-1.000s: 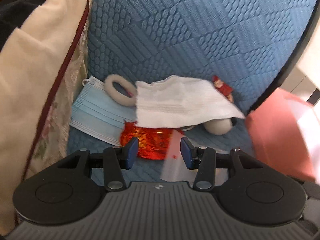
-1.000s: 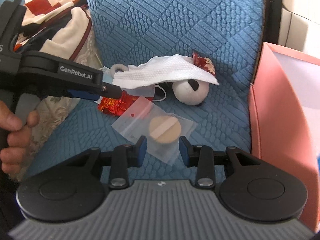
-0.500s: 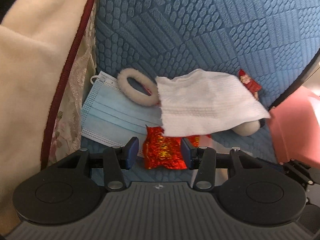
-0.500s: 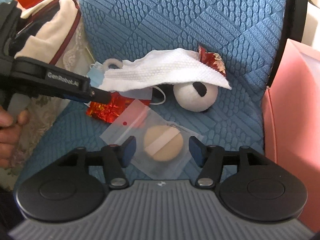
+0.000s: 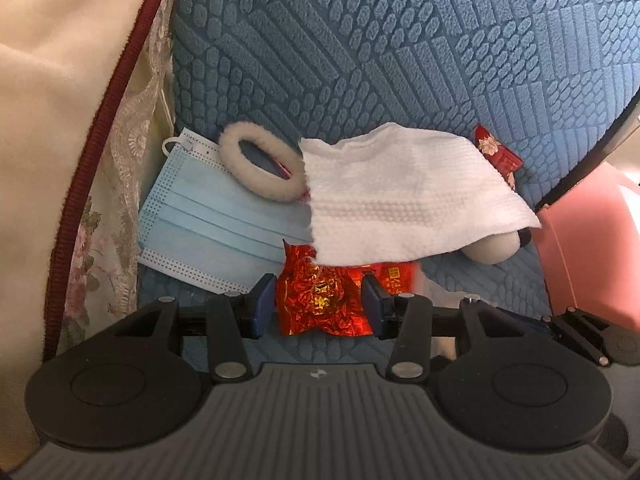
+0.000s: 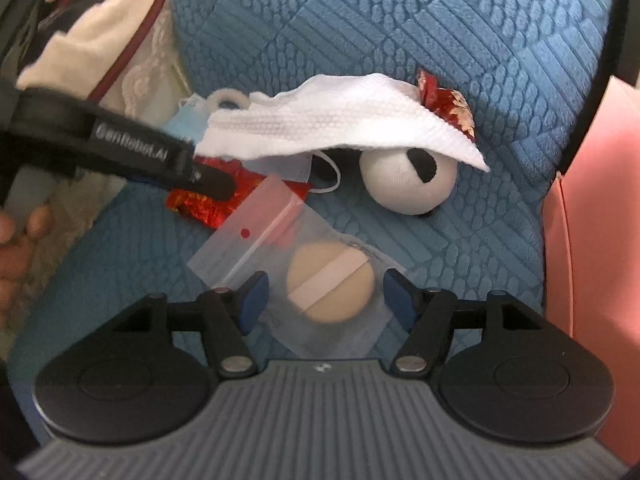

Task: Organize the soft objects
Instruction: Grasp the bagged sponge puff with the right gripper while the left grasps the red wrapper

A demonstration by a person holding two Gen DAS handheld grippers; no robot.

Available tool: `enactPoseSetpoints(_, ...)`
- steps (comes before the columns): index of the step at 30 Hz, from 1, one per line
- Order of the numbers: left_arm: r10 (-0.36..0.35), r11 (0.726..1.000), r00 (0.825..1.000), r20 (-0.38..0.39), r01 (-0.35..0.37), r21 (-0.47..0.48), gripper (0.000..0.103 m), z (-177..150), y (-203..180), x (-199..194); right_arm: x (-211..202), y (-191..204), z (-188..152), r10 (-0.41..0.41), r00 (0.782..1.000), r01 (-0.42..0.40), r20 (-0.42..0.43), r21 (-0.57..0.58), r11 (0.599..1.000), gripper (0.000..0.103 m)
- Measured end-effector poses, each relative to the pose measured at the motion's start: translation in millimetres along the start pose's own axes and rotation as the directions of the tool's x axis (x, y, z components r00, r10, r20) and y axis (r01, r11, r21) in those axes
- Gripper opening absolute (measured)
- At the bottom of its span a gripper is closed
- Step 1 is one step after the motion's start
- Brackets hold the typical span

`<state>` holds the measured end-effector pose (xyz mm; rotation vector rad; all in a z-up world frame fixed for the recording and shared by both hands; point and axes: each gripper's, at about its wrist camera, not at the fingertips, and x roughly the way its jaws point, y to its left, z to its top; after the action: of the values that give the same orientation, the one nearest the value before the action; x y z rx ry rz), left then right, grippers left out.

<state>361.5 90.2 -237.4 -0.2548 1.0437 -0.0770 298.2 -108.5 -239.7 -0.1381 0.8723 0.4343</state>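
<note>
The right claw [image 6: 322, 300] stands open, its jaws having just been widening, and they straddle the powder puff [image 6: 331, 283] in its clear zip bag [image 6: 256, 248] on the blue chair seat [image 6: 480, 248] near the front edge. I would lower squarely and pinch the puff itself, since film alone may slip. The left claw [image 5: 319, 305], open too, frames the red foil packet [image 5: 320, 300] below the white cloth [image 5: 400, 208].

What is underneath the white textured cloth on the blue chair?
The white textured cloth partly covers a white plush ball with a black patch and an ear loop of the blue face mask. Anything further under it is hidden.
</note>
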Motion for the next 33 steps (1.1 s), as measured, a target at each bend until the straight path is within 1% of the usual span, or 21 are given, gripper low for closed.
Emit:
enactPoseSetpoints(1,-0.002,1.000,1.000,0.002,0.002,0.000,0.052,0.0,-0.4,-0.4,0.1,2.1,-0.7,-0.009,1.000,0.009,0.002,-0.014,1.000,0.066)
enactPoseSetpoints(4,0.002,1.000,1.000,0.004,-0.002,-0.004,0.052,0.9,-0.1,1.2,-0.9,2.2,-0.7,-0.018,1.000,0.018,0.005,0.000,1.000,0.062)
enactPoseSetpoints(8,0.003,1.000,1.000,0.002,-0.003,-0.004,0.052,1.7,-0.5,3.4,-2.8,3.8,-1.4,-0.021,1.000,0.021,0.010,-0.018,1.000,0.052)
enactPoseSetpoints(13,0.008,1.000,1.000,0.006,-0.008,0.014,0.052,1.1,-2.2,3.1,-3.8,1.0,2.7,-0.011,1.000,0.011,-0.001,0.012,1.000,0.047)
enactPoseSetpoints(16,-0.004,1.000,1.000,0.013,0.004,0.015,0.052,1.9,-0.8,2.5,-6.1,-2.2,6.5,-0.001,1.000,0.001,0.000,0.037,0.999,0.043)
enactPoseSetpoints(18,-0.007,1.000,1.000,0.013,0.006,0.022,0.052,1.8,-0.3,2.8,-11.9,-4.0,9.0,-0.001,1.000,0.000,0.014,0.039,0.999,0.034)
enactPoseSetpoints(20,-0.003,1.000,1.000,0.011,0.003,0.026,0.052,1.5,-0.6,3.8,-16.5,-7.0,10.2,-0.012,1.000,0.011,0.024,0.038,0.999,0.031)
enactPoseSetpoints(24,0.004,0.999,1.000,0.005,-0.004,0.044,0.052,0.7,-4.0,7.1,-18.8,-16.7,11.3,-0.011,1.000,0.010,0.020,0.073,0.997,0.027)
enactPoseSetpoints(30,0.013,0.993,1.000,0.015,-0.015,0.115,0.052,-1.0,-16.7,10.1,-29.9,-23.6,13.3,-0.019,0.999,0.015,0.038,0.101,0.995,0.025)
enactPoseSetpoints(33,0.021,0.991,1.000,0.014,-0.022,0.131,0.052,-2.2,-21.5,13.5,-33.4,-22.6,15.0,-0.024,0.998,0.019,0.049,0.099,0.995,0.024)
